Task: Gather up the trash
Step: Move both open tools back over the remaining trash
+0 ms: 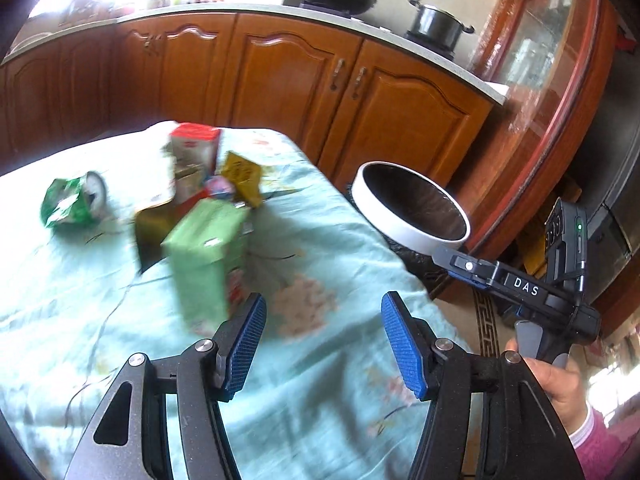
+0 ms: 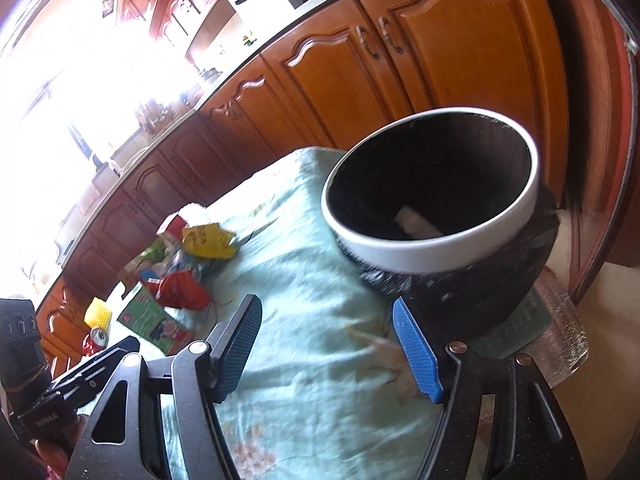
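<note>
With both the left hand-held gripper (image 1: 323,340) and right hand-held gripper (image 2: 328,348) wide open and empty, best square the left around the upright green cardboard carton (image 1: 208,256) on the tabletop (image 1: 340,240), near the white-rimmed black bin (image 2: 432,216).

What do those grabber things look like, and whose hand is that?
Each grabber is a black metal frame with silver bolts and two ridged blue pads: the left gripper and the right gripper. The right one's handle says "DAS" and has a small green light. The person's right hand wears a pink sleeve.
</note>
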Demonstrator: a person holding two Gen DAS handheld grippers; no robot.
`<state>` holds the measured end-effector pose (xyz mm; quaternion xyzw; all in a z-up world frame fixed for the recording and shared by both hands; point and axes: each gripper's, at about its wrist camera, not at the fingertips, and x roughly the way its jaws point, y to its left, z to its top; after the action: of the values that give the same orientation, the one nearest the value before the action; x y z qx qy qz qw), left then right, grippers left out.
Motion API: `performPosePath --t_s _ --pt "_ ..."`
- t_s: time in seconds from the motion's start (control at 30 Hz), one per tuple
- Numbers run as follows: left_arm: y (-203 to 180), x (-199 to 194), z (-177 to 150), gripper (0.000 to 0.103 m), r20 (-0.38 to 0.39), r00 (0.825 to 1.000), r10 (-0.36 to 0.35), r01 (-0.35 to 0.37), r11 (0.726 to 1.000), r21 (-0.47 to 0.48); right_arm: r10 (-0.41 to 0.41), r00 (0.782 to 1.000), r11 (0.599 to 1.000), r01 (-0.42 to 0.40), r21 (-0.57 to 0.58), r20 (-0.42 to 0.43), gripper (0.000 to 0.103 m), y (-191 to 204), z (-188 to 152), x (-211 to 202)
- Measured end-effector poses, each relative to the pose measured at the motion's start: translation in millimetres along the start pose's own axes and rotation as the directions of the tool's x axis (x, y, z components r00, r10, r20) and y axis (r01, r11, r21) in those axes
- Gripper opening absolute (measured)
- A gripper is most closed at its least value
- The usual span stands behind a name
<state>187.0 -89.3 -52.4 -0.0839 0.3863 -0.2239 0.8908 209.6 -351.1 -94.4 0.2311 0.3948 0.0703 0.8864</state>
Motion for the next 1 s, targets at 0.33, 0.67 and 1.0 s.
performPosePath --t_s 0.33,0.67,1.0 --pt "57 -64 -27 0.059 0.062 0.993 0.102 -0.093 0.987 -0.131 0.089 0.992 0.991 -0.097 -0.092 -0.086 0.070 53 -30 20" --pt "92 -65 -26 0.059 0.051 0.972 0.231 -0.215 0.952 -0.218 0.180 0.973 0.959 -0.207 -0.195 -0.145 0.078 106 -48 37" --pt "130 -49 1 0.059 0.032 0.953 0.301 -0.284 0.927 -0.246 0.213 0.961 0.919 -0.258 -0.297 -0.175 0.080 160 -48 71"
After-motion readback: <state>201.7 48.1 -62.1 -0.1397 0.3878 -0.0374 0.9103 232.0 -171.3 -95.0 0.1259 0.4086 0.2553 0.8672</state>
